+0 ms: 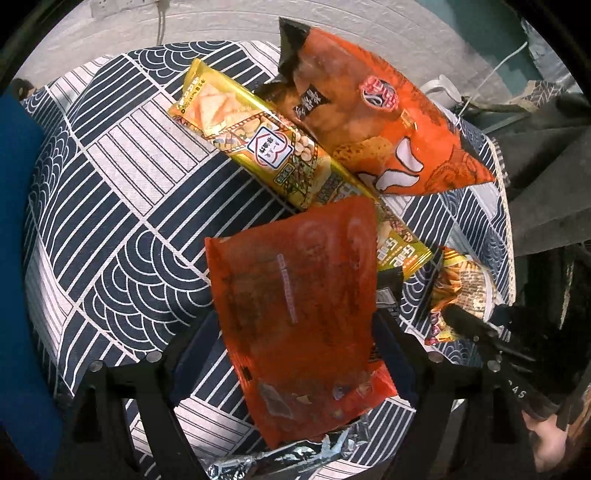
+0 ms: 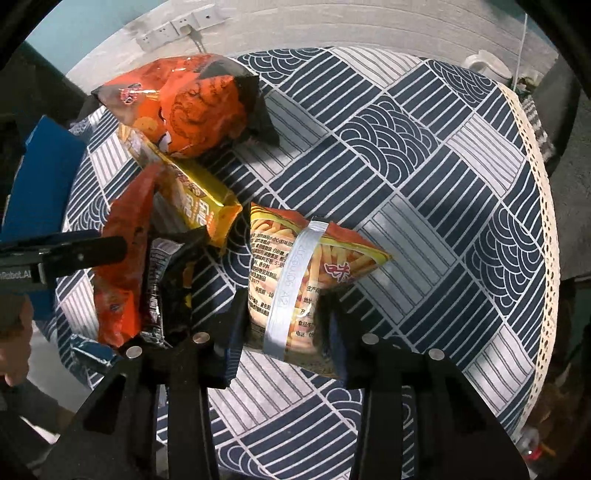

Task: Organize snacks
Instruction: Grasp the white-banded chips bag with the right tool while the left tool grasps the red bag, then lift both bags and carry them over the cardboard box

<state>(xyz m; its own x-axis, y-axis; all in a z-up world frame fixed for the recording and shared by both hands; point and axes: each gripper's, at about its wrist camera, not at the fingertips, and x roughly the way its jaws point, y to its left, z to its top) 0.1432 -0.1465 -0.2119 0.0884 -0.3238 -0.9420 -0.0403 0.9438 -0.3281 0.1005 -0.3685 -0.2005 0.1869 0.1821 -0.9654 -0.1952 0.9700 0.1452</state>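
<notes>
My left gripper (image 1: 295, 325) is shut on a flat red snack bag (image 1: 295, 306) and holds it above the table. Beyond it lie a long yellow biscuit pack (image 1: 273, 151) and a puffy orange chip bag (image 1: 373, 110). My right gripper (image 2: 284, 314) is shut on a yellow-red fries snack bag (image 2: 295, 273) with a silver seam. In the right wrist view the red bag (image 2: 122, 258), the yellow pack (image 2: 199, 199) and the orange bag (image 2: 184, 107) are at the left. The right gripper and its fries bag (image 1: 458, 291) show at the right of the left wrist view.
A round table with a navy and white patterned cloth (image 2: 424, 177) carries the snacks. A blue box (image 2: 40, 177) stands at its left edge. A white mug (image 2: 487, 64) sits at the far right rim. A wall socket strip (image 2: 173, 27) is behind the table.
</notes>
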